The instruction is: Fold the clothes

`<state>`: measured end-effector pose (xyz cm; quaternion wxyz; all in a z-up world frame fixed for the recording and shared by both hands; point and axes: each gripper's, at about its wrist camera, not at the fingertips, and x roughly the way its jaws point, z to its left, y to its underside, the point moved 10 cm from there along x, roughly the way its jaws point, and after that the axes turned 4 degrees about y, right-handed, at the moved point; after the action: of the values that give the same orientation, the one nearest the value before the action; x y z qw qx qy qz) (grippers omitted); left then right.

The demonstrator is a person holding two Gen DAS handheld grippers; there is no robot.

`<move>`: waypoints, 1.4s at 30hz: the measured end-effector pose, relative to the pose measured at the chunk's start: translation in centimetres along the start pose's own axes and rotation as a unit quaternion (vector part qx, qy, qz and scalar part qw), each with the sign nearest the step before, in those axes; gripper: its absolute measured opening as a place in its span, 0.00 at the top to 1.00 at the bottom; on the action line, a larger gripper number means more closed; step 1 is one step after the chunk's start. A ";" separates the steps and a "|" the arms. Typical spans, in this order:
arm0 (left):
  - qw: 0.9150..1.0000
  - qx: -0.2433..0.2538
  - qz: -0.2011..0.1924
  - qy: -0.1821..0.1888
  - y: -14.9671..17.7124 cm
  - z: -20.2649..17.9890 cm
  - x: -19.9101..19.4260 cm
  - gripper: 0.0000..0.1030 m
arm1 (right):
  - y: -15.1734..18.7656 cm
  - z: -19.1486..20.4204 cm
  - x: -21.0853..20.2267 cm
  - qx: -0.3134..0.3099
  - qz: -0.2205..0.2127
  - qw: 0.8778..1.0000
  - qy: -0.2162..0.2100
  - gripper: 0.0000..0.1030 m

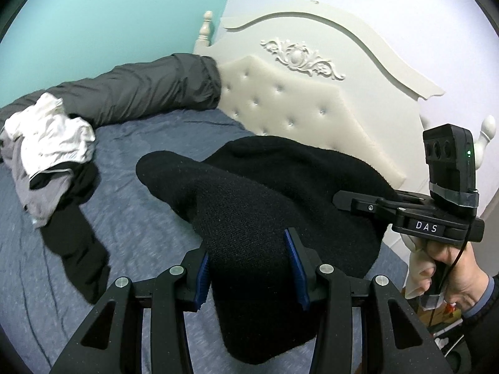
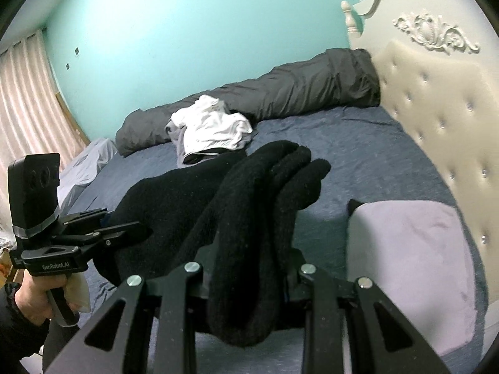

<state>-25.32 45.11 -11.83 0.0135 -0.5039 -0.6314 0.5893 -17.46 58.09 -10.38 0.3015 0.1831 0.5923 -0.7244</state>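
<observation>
A thick black fleece garment [image 1: 265,187] hangs in the air above the bed, stretched between both grippers. My left gripper [image 1: 246,244] is shut on one bunched end, its blue pads [image 1: 294,258] pressing the fabric from both sides. In the same view my right gripper [image 1: 346,201] comes in from the right, shut on the other end. The right wrist view shows my right gripper [image 2: 249,261] clamped on thick folds of the black garment [image 2: 249,193], which hide its fingertips. My left gripper [image 2: 124,226] holds the far end at the left.
A pile of clothes [image 1: 50,134], white on top with grey and black below, lies on the blue bedsheet [image 1: 149,162] at the left. A rolled grey duvet [image 1: 140,90] lines the teal wall. A tufted cream headboard [image 1: 280,103] stands behind. A lilac folded piece [image 2: 411,265] lies by it.
</observation>
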 end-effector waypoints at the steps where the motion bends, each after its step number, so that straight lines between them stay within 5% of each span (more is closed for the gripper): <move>1: 1.000 0.002 -0.001 0.002 -0.3 -0.4 0.5 0.54 | -0.2 -0.7 -0.2 0.000 -0.002 1.000 0.003 0.74; 13: 0.999 0.032 0.001 0.026 -3.2 -7.5 9.2 0.54 | -0.8 -10.2 -2.9 0.009 -0.026 0.998 0.049 0.74; 22: 0.999 0.033 -0.002 0.037 -2.4 -11.7 15.7 0.54 | 0.9 -17.1 -4.0 0.005 -0.032 0.995 0.090 0.74; 28: 0.999 0.031 0.011 0.032 0.5 -12.9 20.1 0.54 | 3.0 -20.9 -3.7 0.002 -0.031 0.993 0.114 0.74; 34: 0.997 -0.007 0.062 0.040 6.8 -12.6 24.9 0.55 | 8.3 -24.6 -0.9 0.029 0.011 0.992 0.126 0.74; 42: 0.992 -0.063 0.086 0.061 10.6 -11.8 26.3 0.54 | 12.8 -27.3 0.6 0.081 0.045 0.988 0.127 0.74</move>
<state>-24.47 68.76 -31.49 -0.0301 -0.5911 -0.6195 0.5156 -12.06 82.92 -26.60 0.2401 0.3237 0.5561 -0.7269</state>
